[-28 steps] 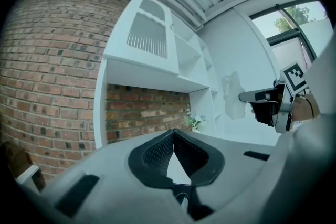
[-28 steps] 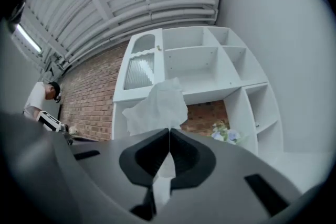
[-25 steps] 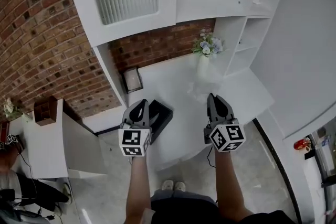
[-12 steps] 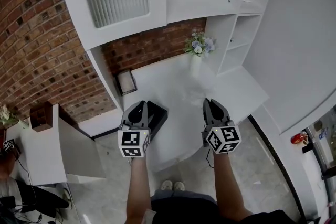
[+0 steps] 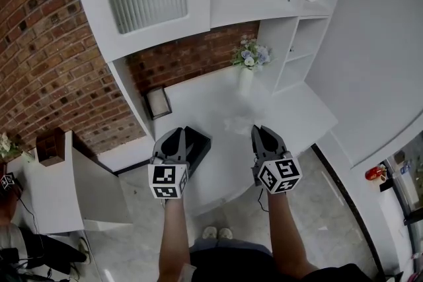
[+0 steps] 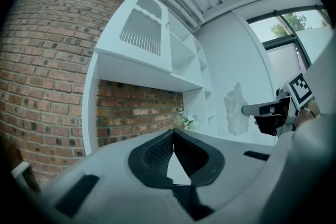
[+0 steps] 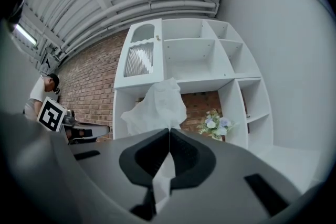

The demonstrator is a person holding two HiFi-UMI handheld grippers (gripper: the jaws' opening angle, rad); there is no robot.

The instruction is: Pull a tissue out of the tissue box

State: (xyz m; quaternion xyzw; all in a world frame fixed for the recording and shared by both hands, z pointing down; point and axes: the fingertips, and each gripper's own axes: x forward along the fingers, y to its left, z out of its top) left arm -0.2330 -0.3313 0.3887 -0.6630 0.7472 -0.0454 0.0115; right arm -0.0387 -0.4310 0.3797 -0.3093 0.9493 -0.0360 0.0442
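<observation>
A black tissue box (image 5: 200, 142) lies on the white counter (image 5: 205, 99), partly hidden behind my left gripper (image 5: 177, 131). The left gripper's jaws meet at their tips with nothing between them, as the left gripper view (image 6: 173, 131) shows. My right gripper (image 5: 256, 129) is shut on a white tissue (image 5: 236, 123), which hangs loose in the air to the right of the box. In the right gripper view the tissue (image 7: 157, 104) puffs up above the closed jaws (image 7: 169, 130) and a strip trails below them. The left gripper view shows the tissue (image 6: 236, 110) at the tip of the right gripper (image 6: 245, 110).
A white vase with flowers (image 5: 250, 57) stands at the back of the counter and a small picture frame (image 5: 158, 102) leans at its left end. White shelves (image 5: 291, 49) rise behind, a brick wall (image 5: 46, 43) on the left. A person (image 7: 41, 93) stands far left.
The head view has shifted a little. Both grippers keep nearly the same places, and the tissue stays in the right jaws, now showing just left of their tip.
</observation>
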